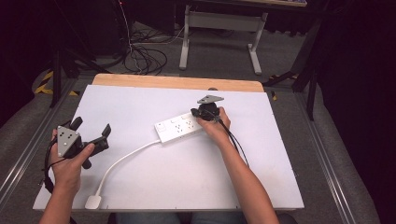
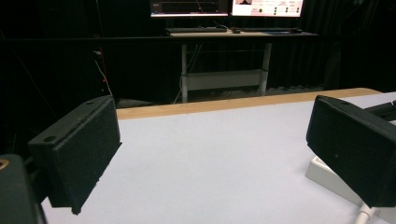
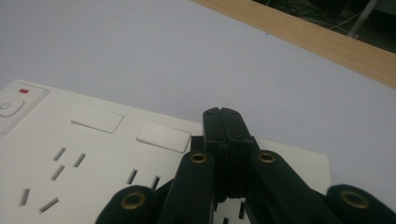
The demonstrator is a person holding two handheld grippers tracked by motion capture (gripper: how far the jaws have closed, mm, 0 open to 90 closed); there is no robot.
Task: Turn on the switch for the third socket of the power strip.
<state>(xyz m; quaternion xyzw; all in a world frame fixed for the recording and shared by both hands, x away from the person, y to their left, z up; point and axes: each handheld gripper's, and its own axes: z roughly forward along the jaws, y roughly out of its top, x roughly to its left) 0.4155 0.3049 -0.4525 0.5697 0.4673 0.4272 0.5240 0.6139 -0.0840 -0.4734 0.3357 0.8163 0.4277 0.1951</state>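
Left gripper (image 1: 91,135) is held just above the white table surface (image 1: 140,102) at the left side, jaws spread wide, nothing between them; bare table is seen through the gap in the left gripper view.

Flat white plug (image 1: 93,202) is seen near the front edge, joined by a white flexible cable (image 1: 122,161) curving up to the white rectangular plastic power strip (image 1: 180,127), which lies flat mid-table.

Strip face: rows of socket slots, two blank rectangular covers, a power button (image 3: 8,107) with a small red mark at one end.

Right gripper (image 3: 227,122) is placed over the strip's far end, jaws pressed together, tips at the top face. No grip on the strip is made out.

Handling, judged: rigid, light, smooth shell, likely to slide on the table. Best taken across the narrow width at the long edges; the cable is limp and expected to drag behind.
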